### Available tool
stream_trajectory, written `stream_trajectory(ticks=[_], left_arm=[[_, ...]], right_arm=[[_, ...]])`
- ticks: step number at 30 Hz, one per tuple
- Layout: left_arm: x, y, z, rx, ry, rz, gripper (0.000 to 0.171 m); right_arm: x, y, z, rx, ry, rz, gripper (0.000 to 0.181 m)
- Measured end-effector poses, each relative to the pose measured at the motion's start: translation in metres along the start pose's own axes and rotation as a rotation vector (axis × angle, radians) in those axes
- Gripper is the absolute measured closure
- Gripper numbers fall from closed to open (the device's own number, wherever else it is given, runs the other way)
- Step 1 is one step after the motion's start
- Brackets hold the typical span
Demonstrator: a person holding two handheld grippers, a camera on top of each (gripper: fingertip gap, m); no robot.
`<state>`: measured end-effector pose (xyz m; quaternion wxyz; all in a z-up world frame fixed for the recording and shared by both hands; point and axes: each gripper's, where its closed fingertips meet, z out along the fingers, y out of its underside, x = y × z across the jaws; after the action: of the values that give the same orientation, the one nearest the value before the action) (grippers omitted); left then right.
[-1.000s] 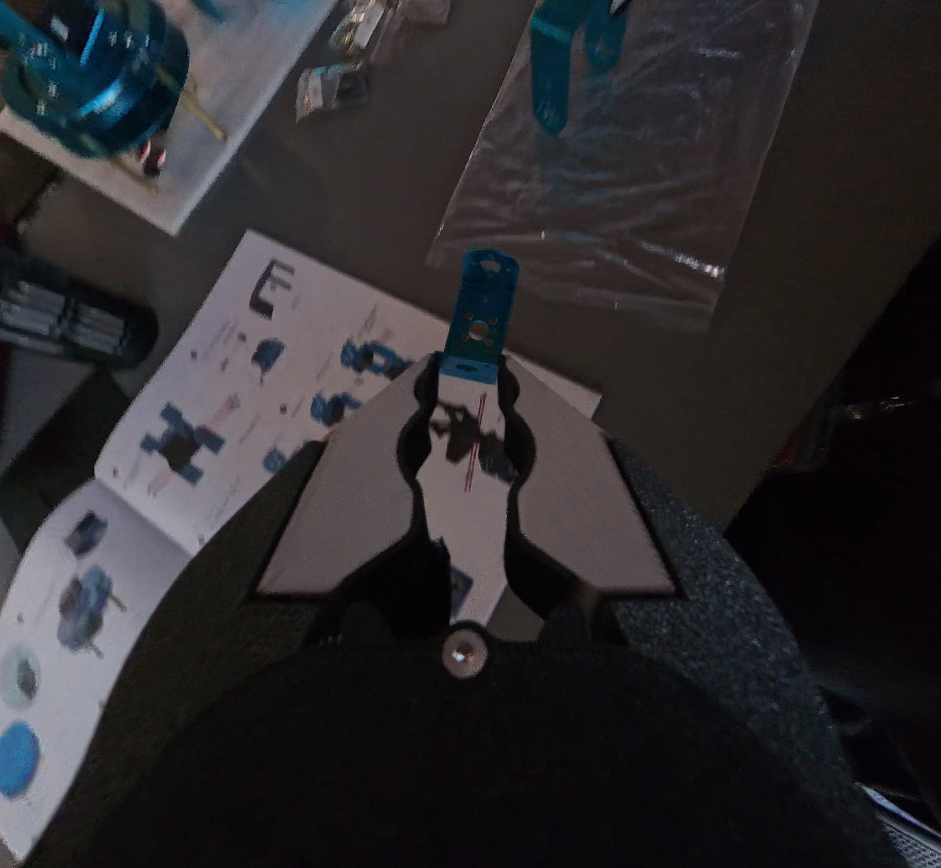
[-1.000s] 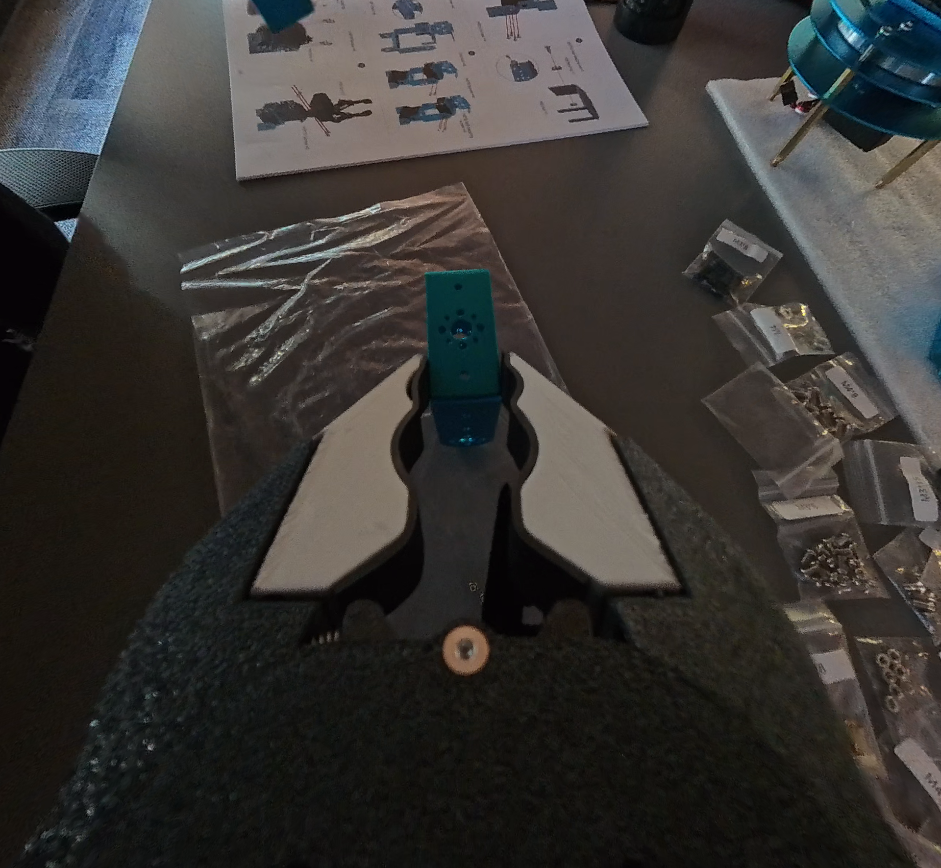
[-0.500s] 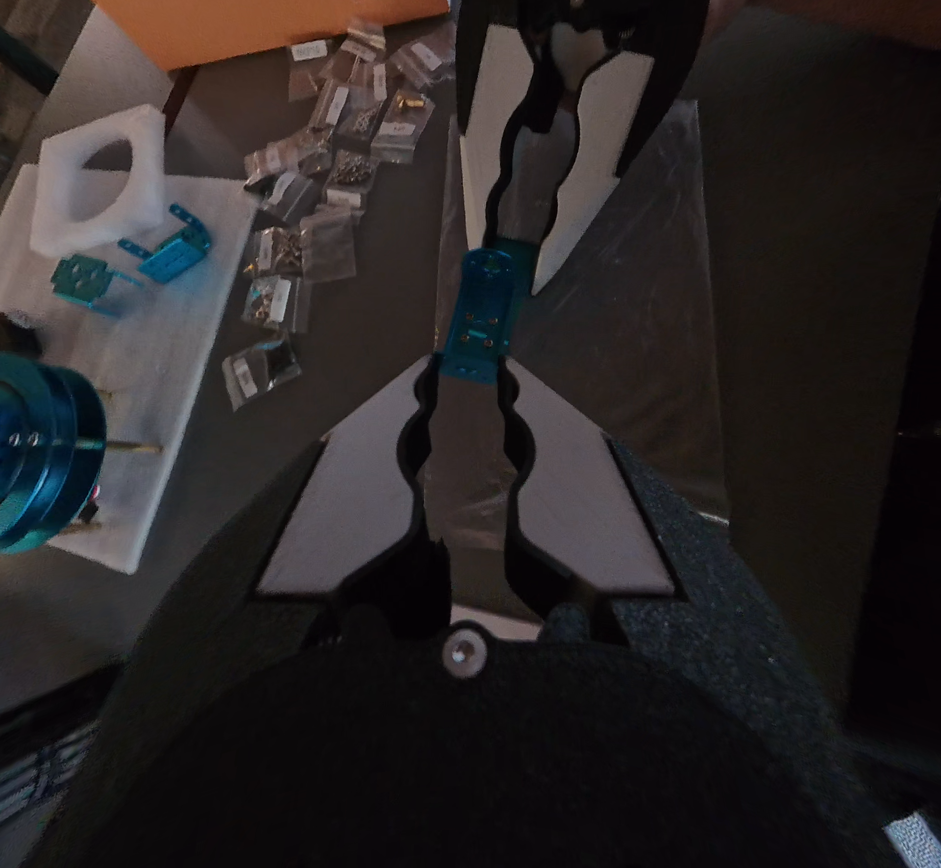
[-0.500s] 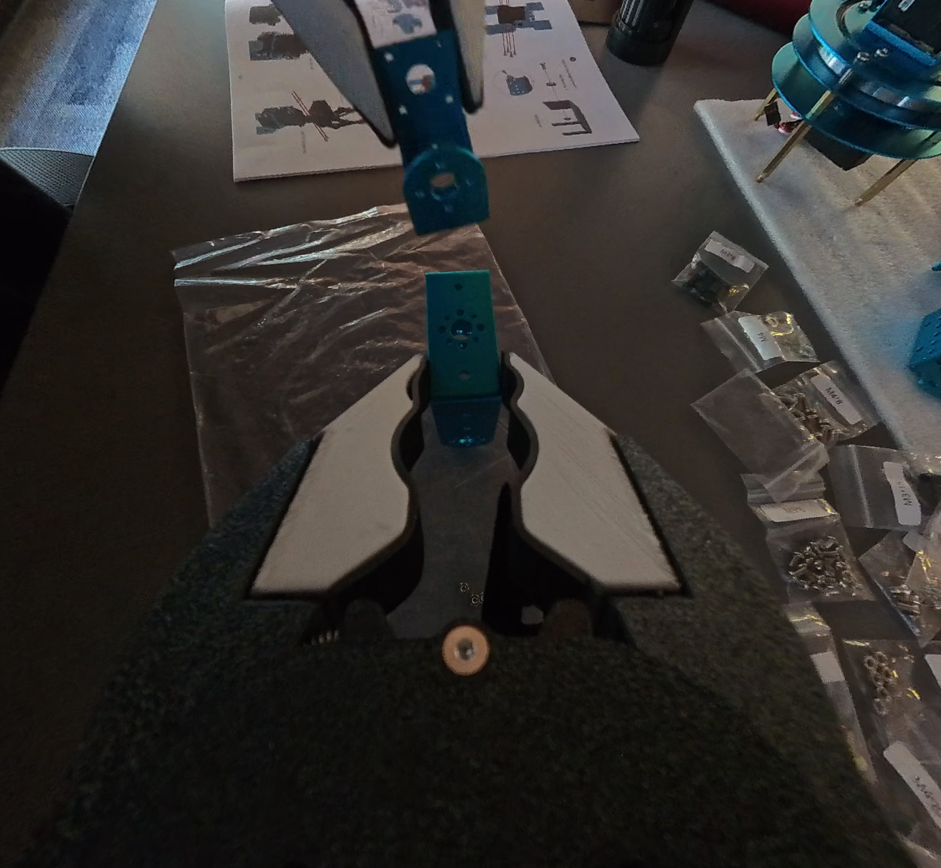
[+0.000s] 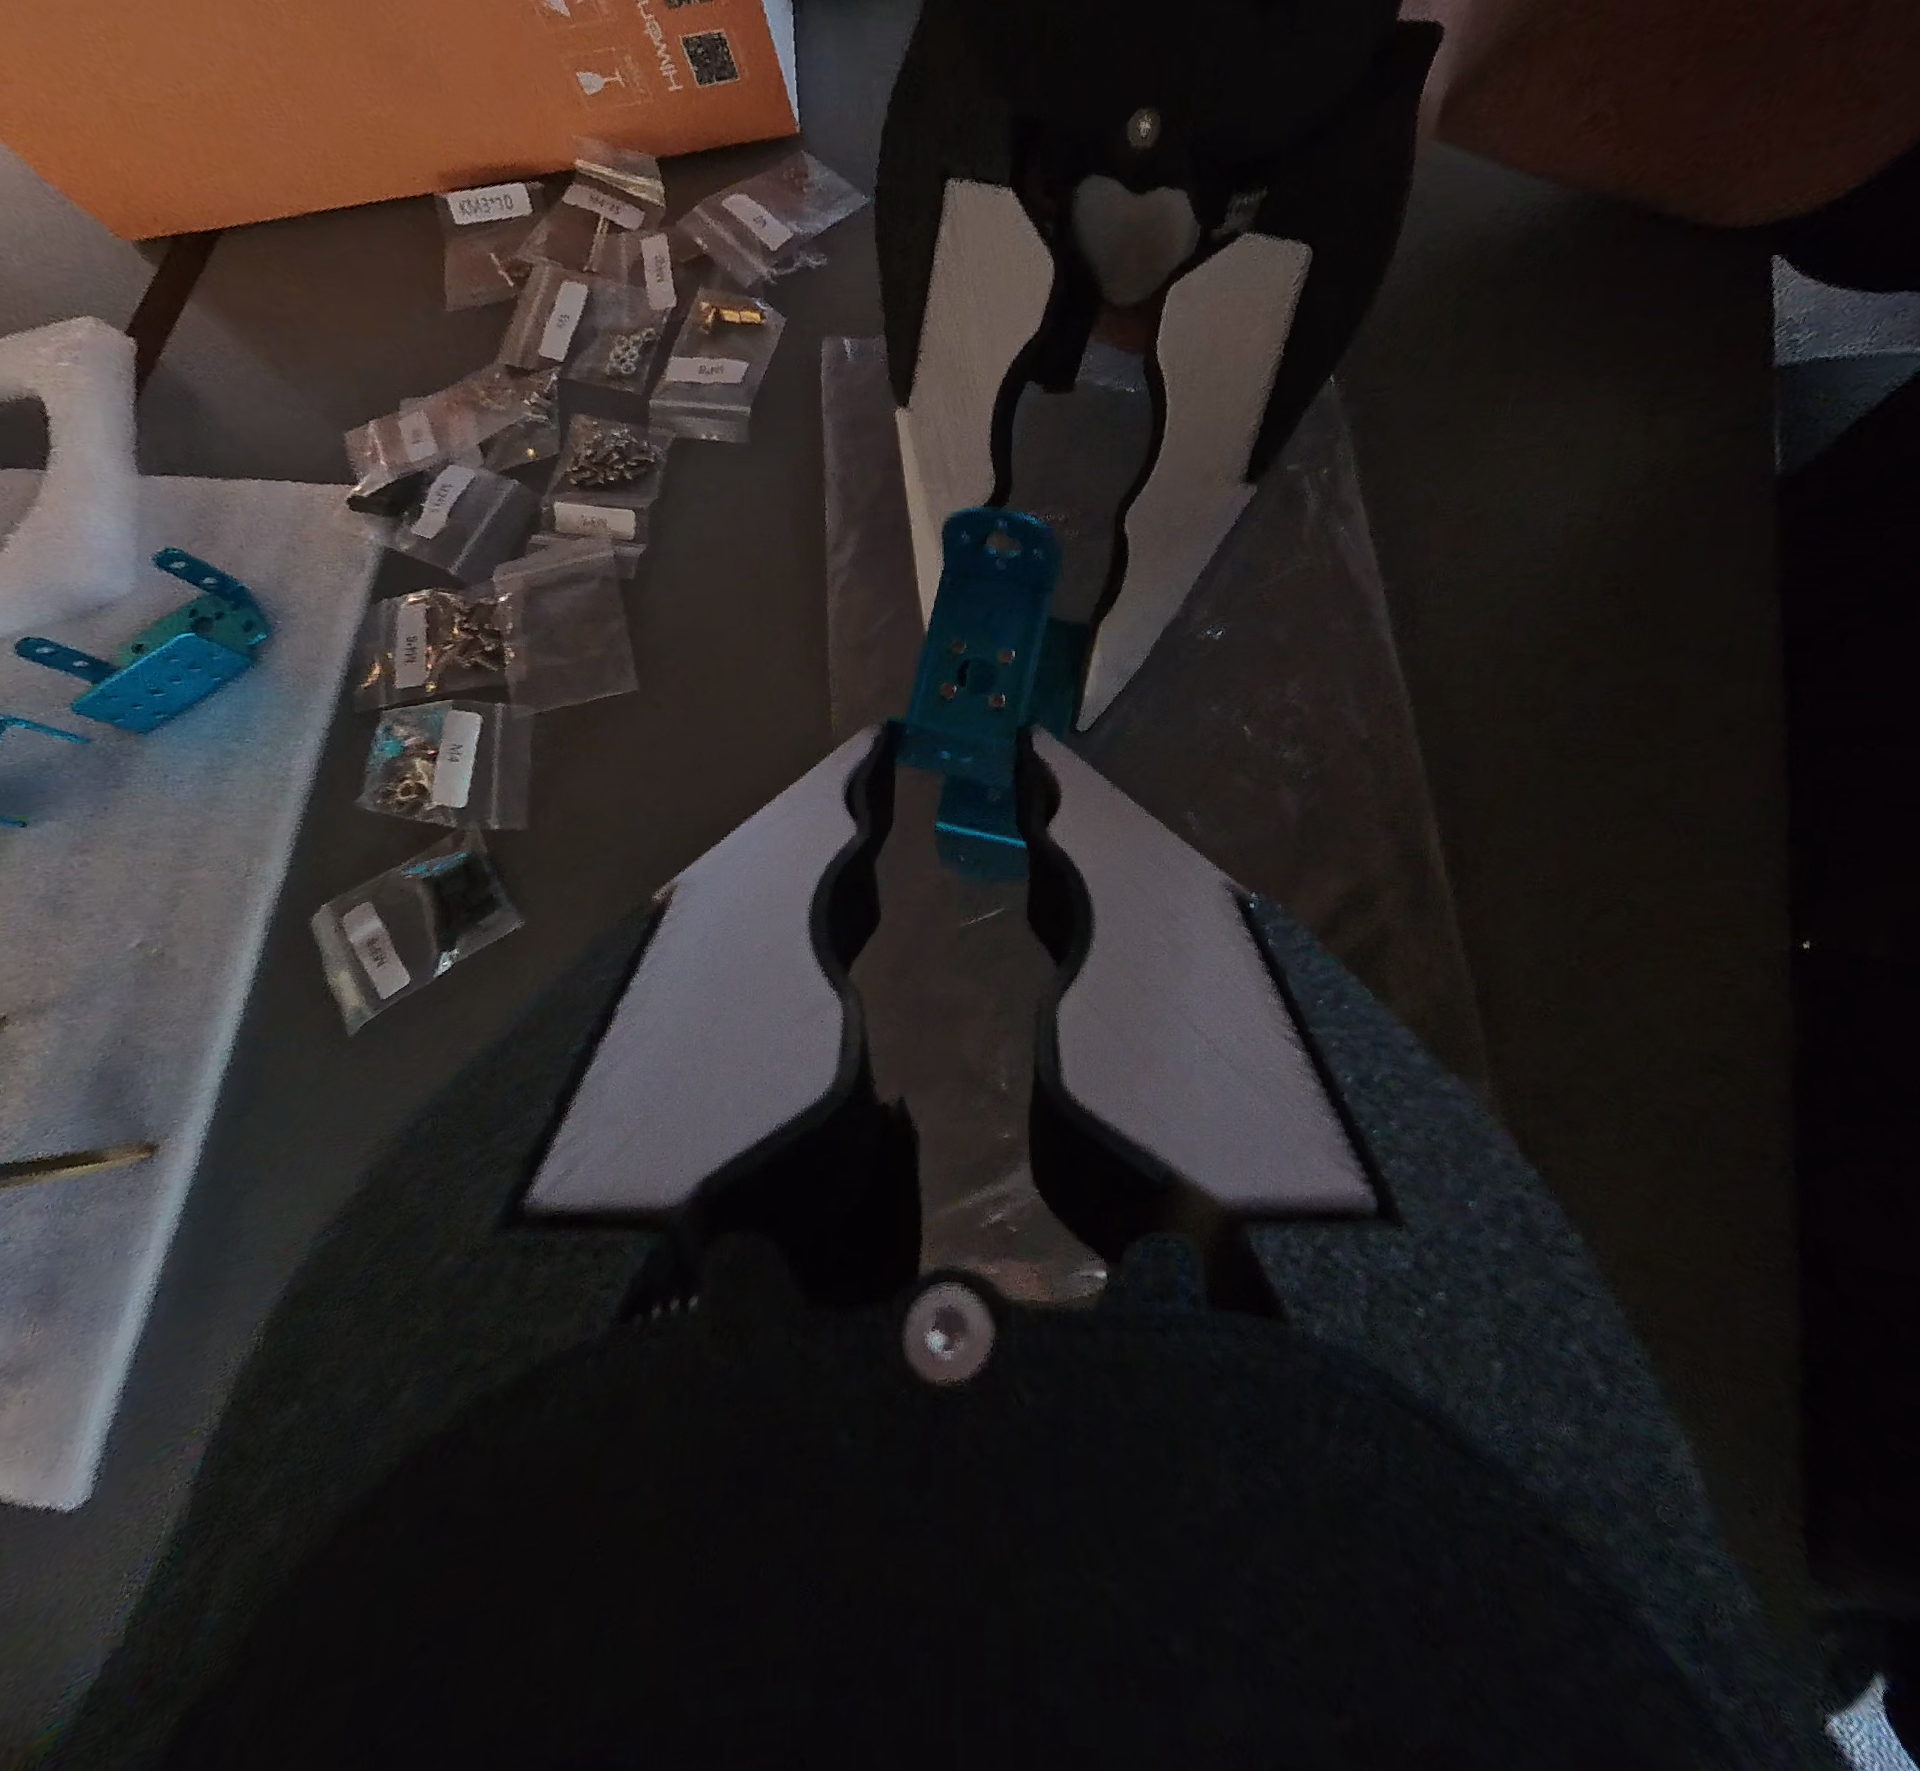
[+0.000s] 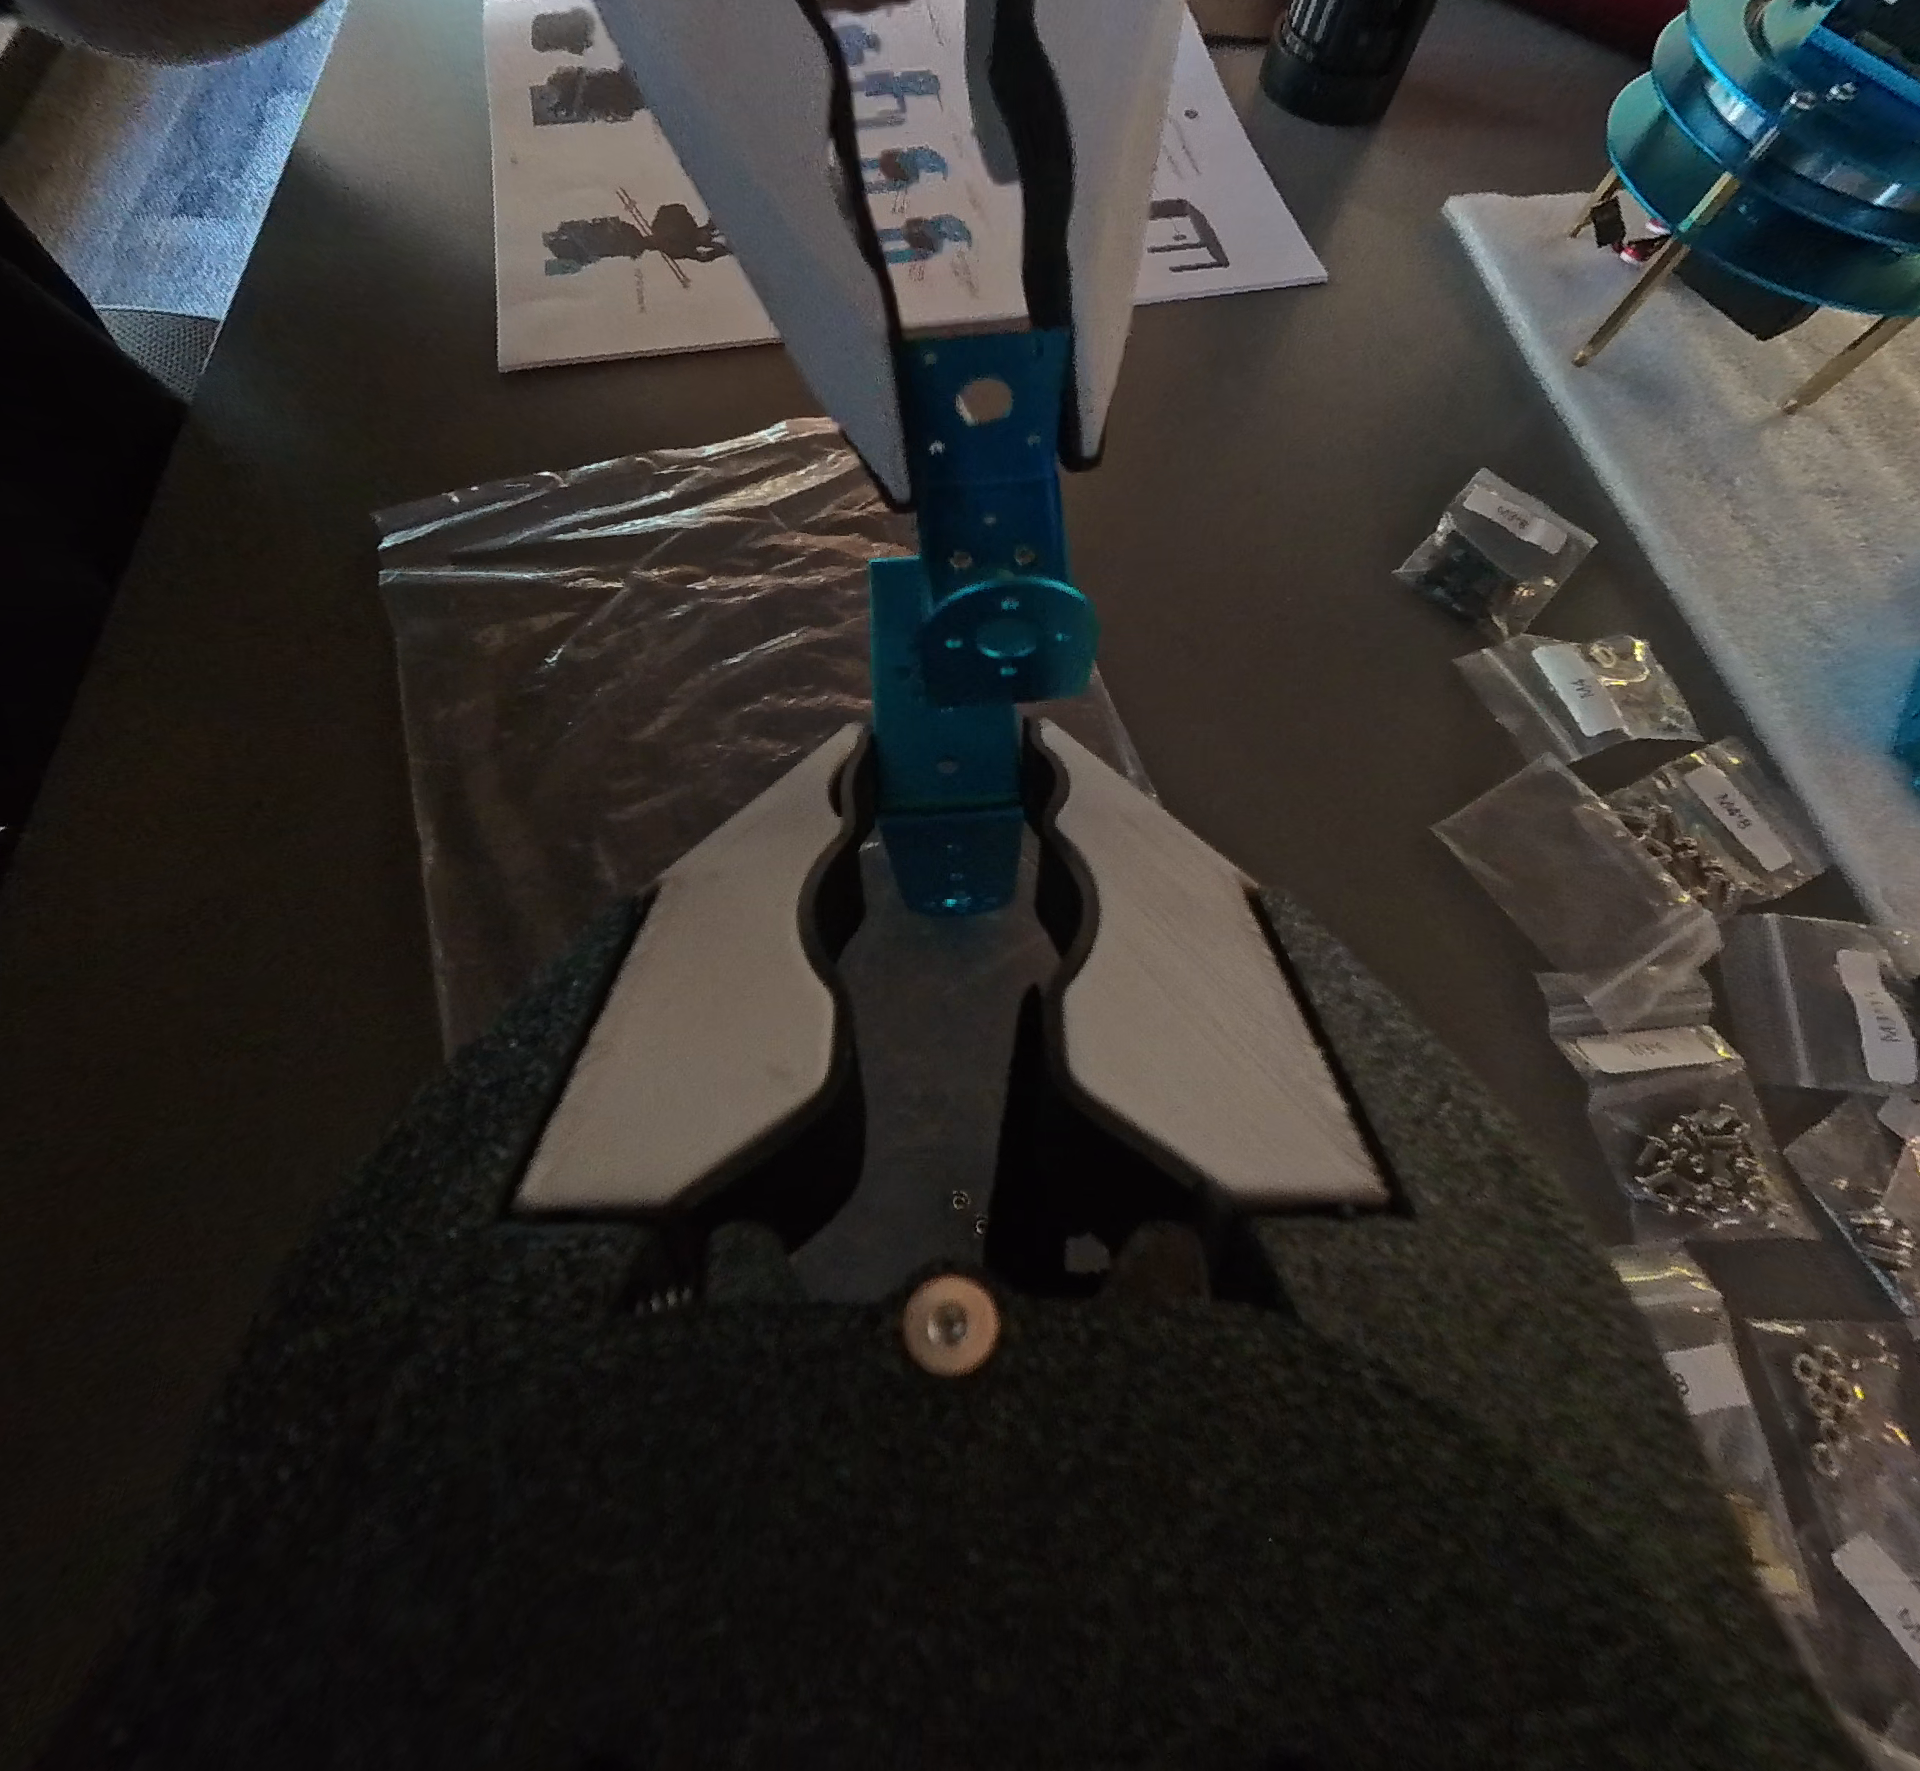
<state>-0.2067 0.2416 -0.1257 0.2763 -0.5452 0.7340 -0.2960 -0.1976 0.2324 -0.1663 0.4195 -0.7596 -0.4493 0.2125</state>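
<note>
Dark tabletop [image 6: 312, 578] under clear plastic bag [image 6: 644, 641]; both tongs [image 5: 961, 745] [image 6: 948, 765] pinch blue brackets [image 5: 987, 641] [image 6: 940, 755].

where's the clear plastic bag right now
The clear plastic bag lies flat on the dark table, centre-left in the right wrist view, under both grippers' blue brackets, between the open booklet and the small screw bags.

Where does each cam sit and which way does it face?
Left wrist view: on the left tool, looking along its fingers at its blue bracket, the right tool and a sleeve beyond.
Right wrist view: on the right tool, facing back at the left tool.
Shared: both brackets, the plastic bag, the screw packets.
</note>
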Motion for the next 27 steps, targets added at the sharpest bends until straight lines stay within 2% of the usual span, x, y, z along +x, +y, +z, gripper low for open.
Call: stream_trajectory(ticks=[11, 20, 27], left_arm=[[-0.003, -0.003, -0.003, 0.043, 0.073, -0.05, 0.15], [-0.008, 0.007, -0.006, -0.013, 0.061, -0.027, 0.15], [-0.005, 0.003, -0.005, 0.0, 0.086, -0.01, 0.149]], right_arm=[[0.002, 0.0, 0.0, 0.023, -0.024, 0.047, 0.154], [0.005, -0.001, 0.001, 0.039, -0.028, 0.043, 0.154], [0.006, -0.003, 0.003, 0.067, -0.029, 0.035, 0.154]])
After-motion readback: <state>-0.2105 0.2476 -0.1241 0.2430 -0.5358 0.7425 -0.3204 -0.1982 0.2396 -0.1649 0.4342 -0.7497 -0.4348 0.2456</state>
